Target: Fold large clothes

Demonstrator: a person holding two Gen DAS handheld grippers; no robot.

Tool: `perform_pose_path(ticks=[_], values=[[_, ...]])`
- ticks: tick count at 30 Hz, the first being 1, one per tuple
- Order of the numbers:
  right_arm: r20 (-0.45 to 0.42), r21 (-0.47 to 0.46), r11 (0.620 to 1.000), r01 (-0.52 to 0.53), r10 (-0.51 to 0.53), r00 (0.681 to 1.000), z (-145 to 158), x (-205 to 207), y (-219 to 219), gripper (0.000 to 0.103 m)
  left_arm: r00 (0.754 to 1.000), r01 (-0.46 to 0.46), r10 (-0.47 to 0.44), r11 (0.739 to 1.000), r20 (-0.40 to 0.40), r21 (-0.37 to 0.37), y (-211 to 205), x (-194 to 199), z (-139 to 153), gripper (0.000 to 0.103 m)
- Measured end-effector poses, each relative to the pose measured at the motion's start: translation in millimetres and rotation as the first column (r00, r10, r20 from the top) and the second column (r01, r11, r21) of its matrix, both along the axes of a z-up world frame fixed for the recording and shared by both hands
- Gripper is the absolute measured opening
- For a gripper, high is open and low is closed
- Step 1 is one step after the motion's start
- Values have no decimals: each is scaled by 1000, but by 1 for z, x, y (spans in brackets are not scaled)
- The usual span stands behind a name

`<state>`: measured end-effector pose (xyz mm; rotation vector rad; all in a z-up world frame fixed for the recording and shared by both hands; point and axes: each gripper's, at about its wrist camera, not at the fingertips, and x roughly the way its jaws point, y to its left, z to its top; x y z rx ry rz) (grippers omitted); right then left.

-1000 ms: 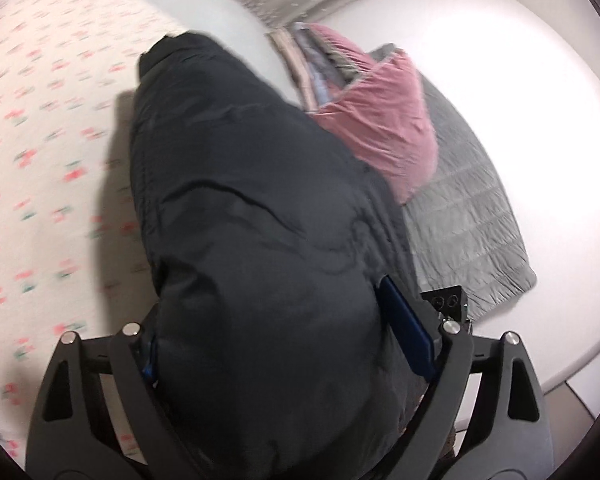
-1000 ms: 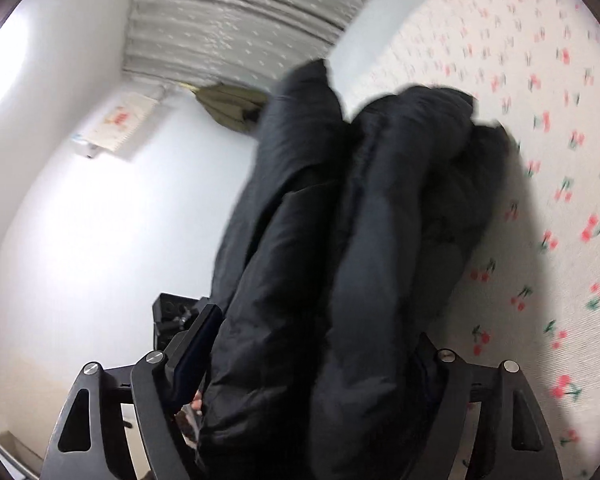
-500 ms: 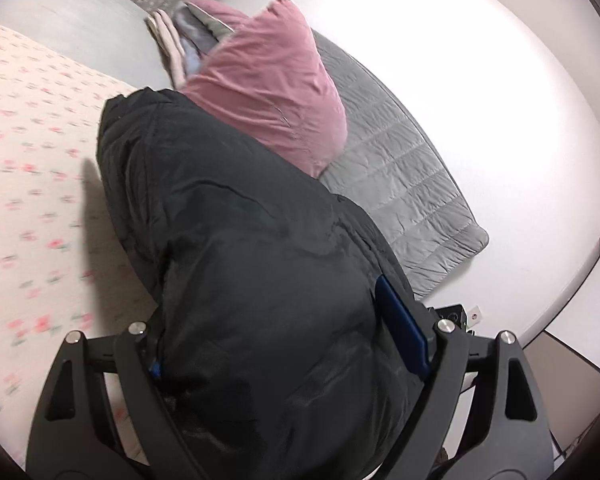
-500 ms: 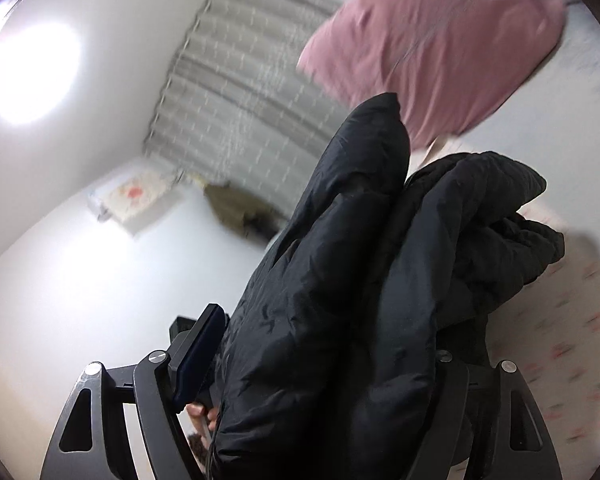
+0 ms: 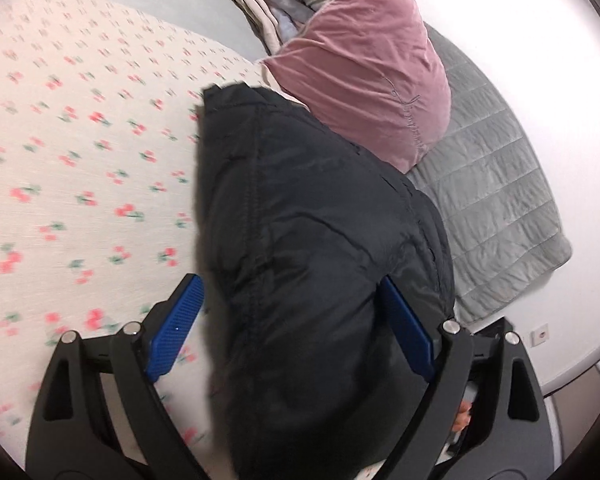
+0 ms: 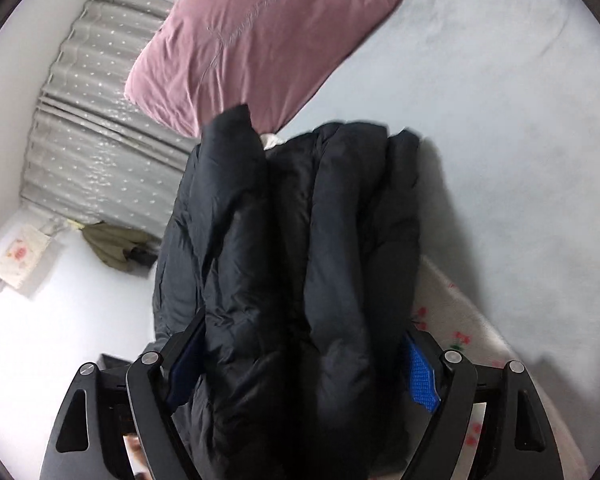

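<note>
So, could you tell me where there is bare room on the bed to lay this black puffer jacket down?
The cherry-print sheet lies bare left of the black puffer jacket. The grey blanket is bare right of the pink pillow. Crowded: pillow, stacked folded clothes and quilted grey throw along the wall side.

You see a bed [image 5: 80, 152] with a cherry-print sheet. On it lie a pink pillow [image 5: 364, 80], a grey quilt [image 5: 496, 200] beside the pillow, and folded cloths [image 5: 268, 12] behind it.
</note>
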<state>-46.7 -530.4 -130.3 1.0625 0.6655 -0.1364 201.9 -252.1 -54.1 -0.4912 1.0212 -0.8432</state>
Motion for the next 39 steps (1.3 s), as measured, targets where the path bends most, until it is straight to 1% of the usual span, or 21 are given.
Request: perform_pose_path(ticks=[1, 2, 4, 6, 7, 9, 11, 12, 13, 14, 15, 17, 19, 20, 23, 26, 28, 31, 34, 37, 39], values=[[-22, -39, 999, 16, -17, 1000, 5, -6, 3, 85, 1000, -5, 4, 1000, 22, 22, 6, -6, 6, 89], [-35, -75, 997, 22, -25, 999, 9, -17, -8, 85, 999, -12, 10, 999, 43, 48, 12, -13, 13, 89], [-71, -183, 983, 28, -41, 997, 23, -27, 2, 85, 997, -25, 18, 995, 73, 99, 13, -22, 18, 90], [-78, -247, 969, 25, -46, 996, 33, -33, 8, 85, 994, -31, 15, 988, 110, 149, 22, -35, 23, 90], [-71, -275, 961, 32, -53, 996, 38, -40, 11, 85, 991, -36, 11, 983, 137, 181, 28, -45, 27, 90], [-66, -276, 959, 59, -81, 995, 46, -45, 14, 85, 983, -51, 7, 970, 183, 237, 37, -59, 33, 90], [-60, -249, 965, 84, -102, 993, 56, -41, 16, 85, 974, -75, 6, 953, 228, 294, 44, -74, 39, 90], [-55, -243, 966, 89, -106, 993, 59, -47, 20, 85, 969, -86, 5, 942, 245, 323, 47, -82, 41, 90], [-56, -258, 962, 91, -109, 993, 65, -50, 29, 85, 965, -96, 1, 933, 264, 348, 48, -91, 43, 91], [-62, -278, 956, 92, -114, 992, 76, -35, 36, 85, 962, -107, 1, 923, 275, 370, 49, -97, 44, 91], [-69, -306, 948, 89, -116, 991, 83, -33, 45, 85, 957, -124, 3, 909, 291, 397, 48, -106, 46, 93], [-73, -374, 923, 88, -124, 990, 96, -38, 68, 85, 953, -147, 6, 883, 303, 445, 45, -119, 47, 98], [-84, -447, 891, 84, -135, 987, 103, -41, 96, 85, 956, -165, 17, 855, 292, 491, 42, -132, 45, 99], [-95, -470, 880, 73, -132, 987, 105, -42, 106, 85, 959, -164, 18, 849, 283, 503, 40, -137, 44, 99], [-189, -553, 833, -1, -124, 974, 102, -40, 144, 87, 964, -153, 6, 830, 265, 536, 34, -152, 37, 99], [-219, -608, 793, -30, -131, 967, 92, -40, 172, 91, 963, -159, -11, 782, 269, 602, 22, -164, 29, 99], [-236, -636, 771, -41, -144, 961, 83, -41, 188, 92, 961, -159, -26, 765, 276, 624, 15, -174, 25, 99], [-278, -644, 760, -87, -127, 952, 66, -39, 203, 92, 951, -173, -44, 745, 307, 644, 4, -187, 22, 99], [-314, -631, 764, -133, -95, 945, 54, -37, 212, 92, 934, -191, -74, 725, 350, 662, -7, -197, 21, 99], [-328, -658, 740, -142, -111, 938, 51, -38, 215, 92, 920, -234, -57, 713, 388, 661, -10, -203, 20, 99], [-324, -680, 721, -134, -131, 937, 52, -40, 214, 92, 920, -250, -38, 711, 391, 657, -9, -203, 18, 99]])
